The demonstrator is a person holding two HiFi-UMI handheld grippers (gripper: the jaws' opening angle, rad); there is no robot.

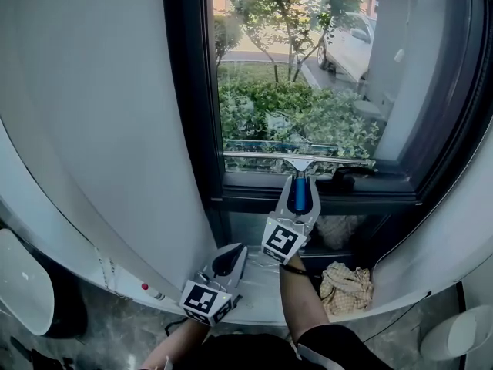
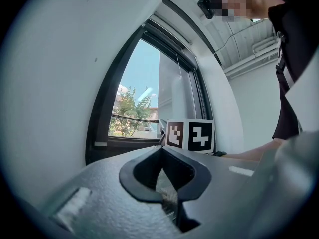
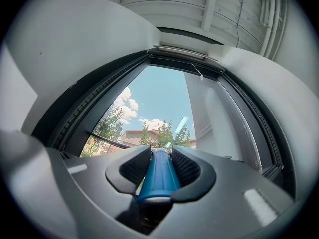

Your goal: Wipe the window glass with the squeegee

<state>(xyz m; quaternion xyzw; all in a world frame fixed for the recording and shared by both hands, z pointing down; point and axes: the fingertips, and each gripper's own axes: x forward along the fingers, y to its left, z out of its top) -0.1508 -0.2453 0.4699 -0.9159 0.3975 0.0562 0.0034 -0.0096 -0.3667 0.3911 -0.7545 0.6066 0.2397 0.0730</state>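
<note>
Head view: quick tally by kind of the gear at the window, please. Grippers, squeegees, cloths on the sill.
Grippers: 2 (left gripper, shut and empty; right gripper, shut on the squeegee's blue handle)
Squeegees: 1 (squeegee, blade across the bottom of the glass)
Cloths: 1 (crumpled cloth on the sill)
Total: 4

Squeegee (image 1: 262, 156): grip mostly covered by right gripper (image 1: 299, 182), jaws clamped round it. In right gripper view only blue handle (image 3: 158, 176) shows; rest of squeegee hidden beyond it.
Dark lump (image 1: 347, 182) on sill (image 1: 246, 182), just right of right gripper: too dim to identify.
Small red-tipped item (image 1: 149, 289), left of left gripper (image 1: 229, 257): too small to tell.
Forearm (image 1: 302, 299) behind right gripper: cut off by bottom edge.
White rounded object (image 1: 19, 284), far left of left gripper: cut by picture edge.
Car (image 1: 350, 45) beyond glass (image 1: 308, 91): partly behind pillar (image 1: 400, 68).
</note>
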